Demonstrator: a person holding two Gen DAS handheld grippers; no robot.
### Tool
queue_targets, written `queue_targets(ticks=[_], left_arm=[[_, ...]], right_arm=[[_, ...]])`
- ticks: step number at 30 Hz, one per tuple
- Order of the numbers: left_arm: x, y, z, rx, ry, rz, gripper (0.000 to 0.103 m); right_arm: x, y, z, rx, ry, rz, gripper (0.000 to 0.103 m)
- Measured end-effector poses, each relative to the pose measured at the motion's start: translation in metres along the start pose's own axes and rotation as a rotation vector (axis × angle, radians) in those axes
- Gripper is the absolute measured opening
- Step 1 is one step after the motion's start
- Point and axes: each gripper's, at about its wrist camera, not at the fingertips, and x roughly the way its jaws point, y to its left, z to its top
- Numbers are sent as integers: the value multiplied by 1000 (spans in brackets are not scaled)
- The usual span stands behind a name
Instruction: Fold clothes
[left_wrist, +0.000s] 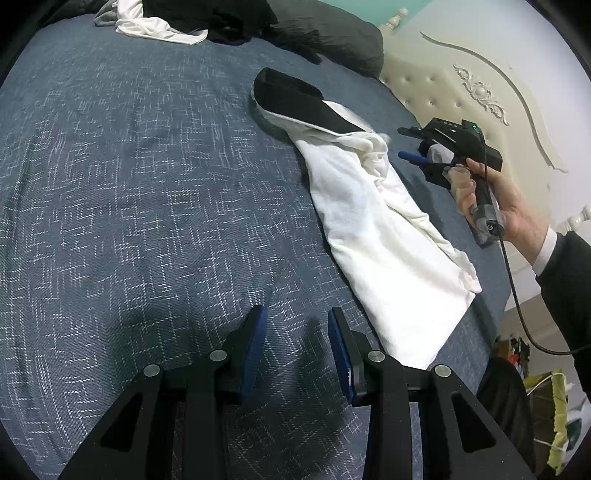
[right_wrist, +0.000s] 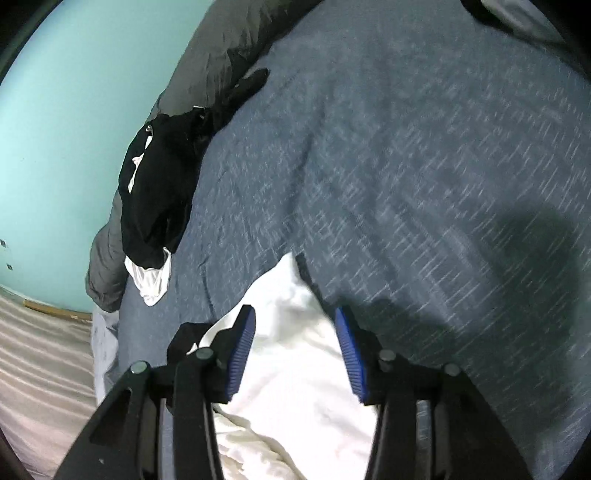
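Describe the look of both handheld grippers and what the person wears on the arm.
The left gripper has black angular linkage arms with round silver pivot pins and blue ribbed finger pads. The right gripper matches, with a black body, a green indicator light and a black cable trailing from its handle. A dark jacket sleeve covers a white shirt cuff.

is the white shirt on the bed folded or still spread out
Folded. The white shirt lies as a narrow long strip on the blue bedspread, sides turned in and bunched along one edge, black collar at the far end.

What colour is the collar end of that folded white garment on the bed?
Black. The collar band tops the white garment, clearest in the left wrist view.
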Motion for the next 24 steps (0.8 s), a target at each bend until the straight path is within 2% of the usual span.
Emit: queue_targets(ticks=[9,13,15,17,21,24], left_arm=[[3,-6,0,12,5,4,37],[4,-6,0,13,4,8,37],[3,-5,1,13,2,9,37],[2,-4,2,13,-2,8,37],[3,-5,1,17,-1,10,37],[1,-7,2,23,-7,9,37]], right_arm=[[4,34,-13,-306,42,-122,43],[23,36,-22,-338,101,-189,43],[18,44,-25,-364,48,-207,43],[12,56,-33,-416,38,-158,43],[7,93,-71,-637,81,-148,43],[2,111,-100,-734,114,-130,43]])
